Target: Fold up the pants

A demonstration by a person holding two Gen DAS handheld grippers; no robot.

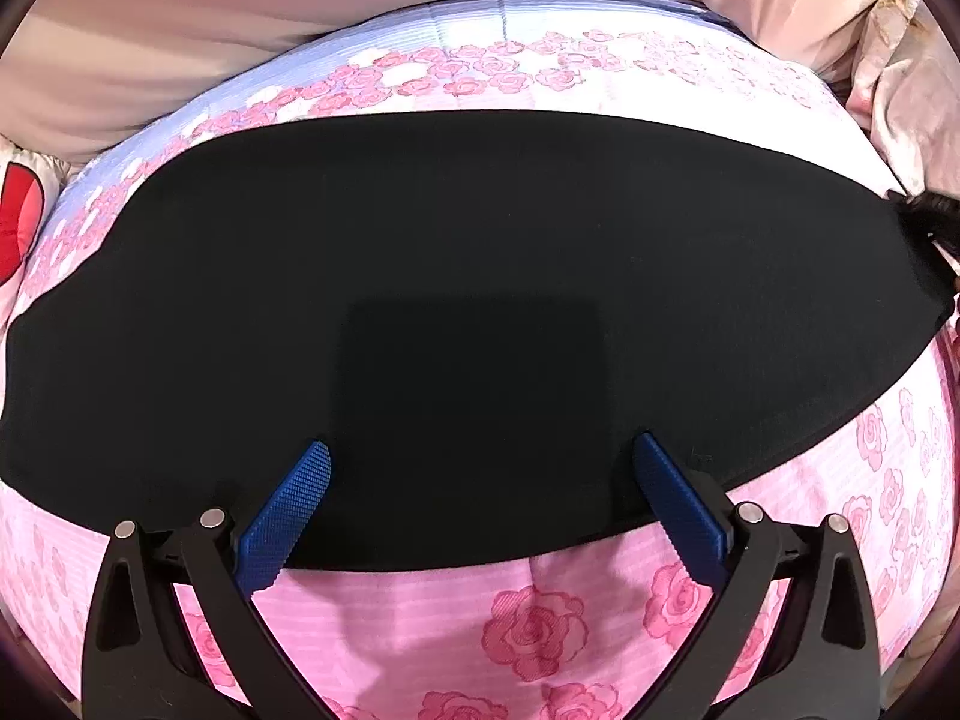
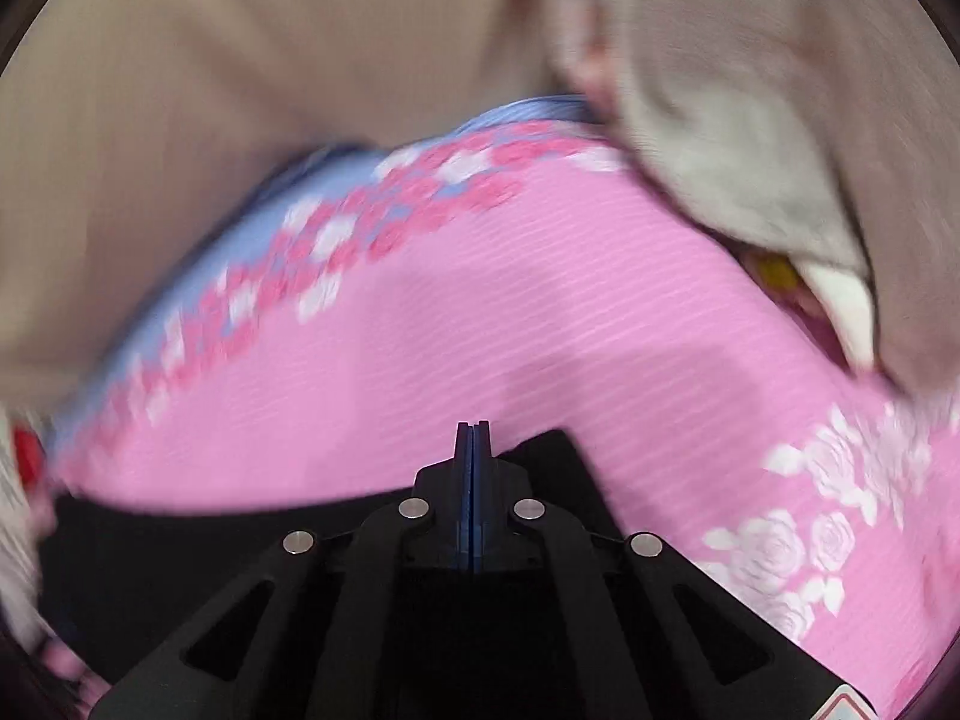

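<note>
Black pants [image 1: 480,312] lie flat across a pink rose-print bedspread [image 1: 528,618], stretching from left to right in the left wrist view. My left gripper [image 1: 480,468] is open, its blue fingers [image 1: 288,516] hovering over the near edge of the pants, holding nothing. My right gripper [image 2: 474,438] has its blue fingers pressed together. Black cloth of the pants [image 2: 180,540] lies right under and beside its jaws, with a corner rising by the fingers; whether it is pinched is unclear. The right gripper also shows at the pants' right end in the left wrist view [image 1: 924,222].
A beige blanket [image 1: 240,18] bunches along the far side of the bed, and a beige pillow or cover [image 2: 750,120] lies at the right. A red and white item [image 1: 18,222] sits at the left edge. The right view is motion-blurred.
</note>
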